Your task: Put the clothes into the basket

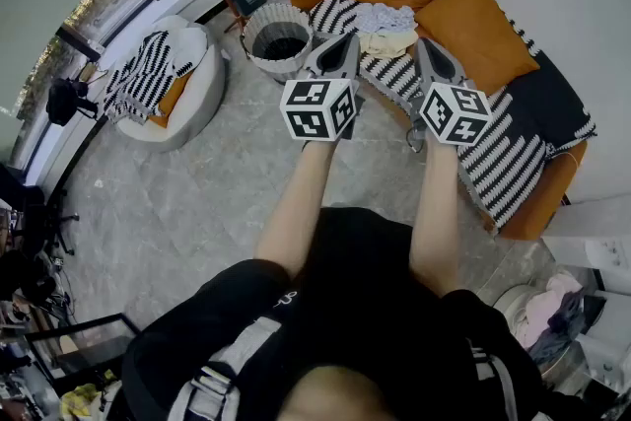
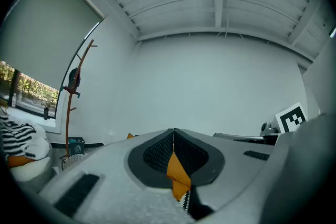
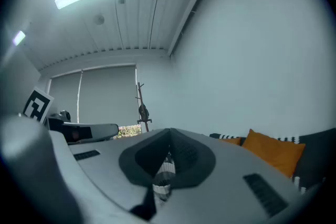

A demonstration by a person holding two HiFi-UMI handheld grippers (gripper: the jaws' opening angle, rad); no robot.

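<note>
Left gripper (image 1: 349, 38) closed, right gripper (image 1: 424, 44) closed, clothes (image 1: 386, 27) only overhead

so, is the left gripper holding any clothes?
No, the left gripper is shut on nothing; the clothes lie on the sofa.

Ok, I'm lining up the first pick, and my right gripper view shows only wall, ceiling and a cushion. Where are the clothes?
Observer: In the head view, the clothes lie in a small pile on the sofa, just beyond the right hand-held gripper and slightly to its left.
Operator: And the basket?
Observer: The basket stands on the floor at the sofa's end, left of the clothes.
Operator: Is the other hand free?
Observer: Yes. In the left gripper view, the left hand-held gripper has its jaws together with nothing held between them.
</note>
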